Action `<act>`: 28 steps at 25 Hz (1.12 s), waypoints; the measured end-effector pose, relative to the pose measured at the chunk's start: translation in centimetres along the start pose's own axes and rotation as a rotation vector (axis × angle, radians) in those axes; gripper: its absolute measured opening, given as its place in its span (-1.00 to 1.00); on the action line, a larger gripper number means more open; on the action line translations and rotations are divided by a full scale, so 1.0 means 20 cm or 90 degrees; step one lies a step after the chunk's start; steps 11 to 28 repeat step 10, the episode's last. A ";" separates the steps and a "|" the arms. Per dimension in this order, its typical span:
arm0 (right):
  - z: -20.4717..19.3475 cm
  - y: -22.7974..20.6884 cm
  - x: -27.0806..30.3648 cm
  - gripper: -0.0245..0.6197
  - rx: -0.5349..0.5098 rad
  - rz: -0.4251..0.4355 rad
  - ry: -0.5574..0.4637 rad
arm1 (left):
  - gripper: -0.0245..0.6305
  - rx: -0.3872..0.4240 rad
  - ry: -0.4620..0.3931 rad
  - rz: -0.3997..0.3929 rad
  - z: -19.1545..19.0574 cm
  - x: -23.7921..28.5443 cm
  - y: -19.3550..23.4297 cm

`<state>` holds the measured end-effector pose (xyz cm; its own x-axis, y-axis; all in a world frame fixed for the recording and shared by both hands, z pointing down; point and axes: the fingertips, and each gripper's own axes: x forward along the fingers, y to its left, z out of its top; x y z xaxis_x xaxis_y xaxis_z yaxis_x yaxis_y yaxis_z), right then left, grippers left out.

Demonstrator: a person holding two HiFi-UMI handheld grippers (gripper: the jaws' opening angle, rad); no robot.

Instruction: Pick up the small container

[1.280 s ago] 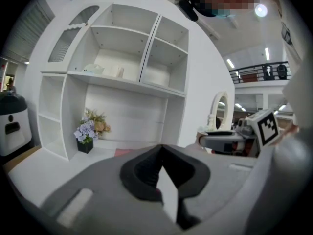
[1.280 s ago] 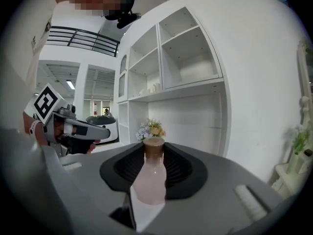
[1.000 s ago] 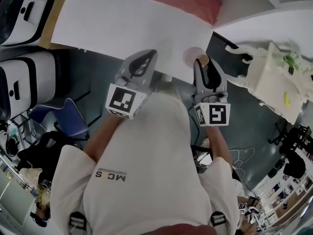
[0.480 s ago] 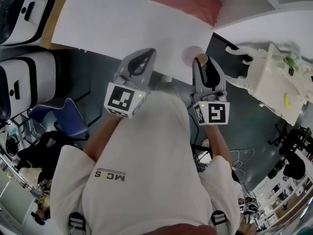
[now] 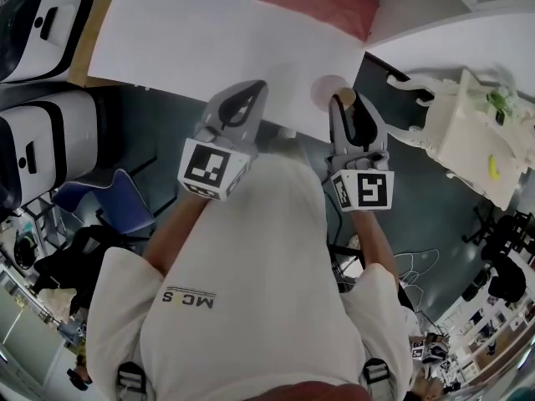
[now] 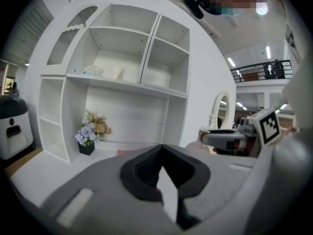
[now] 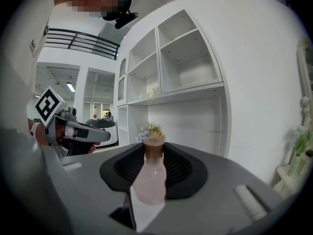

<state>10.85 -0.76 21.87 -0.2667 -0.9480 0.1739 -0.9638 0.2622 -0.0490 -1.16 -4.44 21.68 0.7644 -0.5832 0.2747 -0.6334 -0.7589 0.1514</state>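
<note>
The right gripper [image 7: 153, 153] is clamped on the container [image 7: 149, 182], with its pads on the pale body just below the brown stopper. In the head view the container [image 5: 328, 93] sits right of centre, at the near edge of the white table [image 5: 209, 40]. Whether it has left the surface cannot be told. The left gripper [image 6: 161, 153] is lower left of centre, jaws together and empty. To lift well, raise straight up with the jaws level. The smooth round body may slip or pivot if the grip relaxes. The container stands upright: long axis vertical, stopper toward the frame's top.
</note>
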 end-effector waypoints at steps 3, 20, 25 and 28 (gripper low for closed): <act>0.00 0.00 0.00 -0.55 0.001 0.000 0.001 | -0.93 0.000 -0.001 0.000 0.00 0.00 0.00; 0.00 0.00 0.00 -0.55 0.003 0.000 0.000 | -0.93 0.001 -0.002 0.001 0.01 -0.01 0.00; 0.00 0.00 0.00 -0.55 0.003 0.000 0.000 | -0.93 0.001 -0.002 0.001 0.01 -0.01 0.00; 0.00 0.00 0.00 -0.55 0.003 0.000 0.000 | -0.93 0.001 -0.002 0.001 0.01 -0.01 0.00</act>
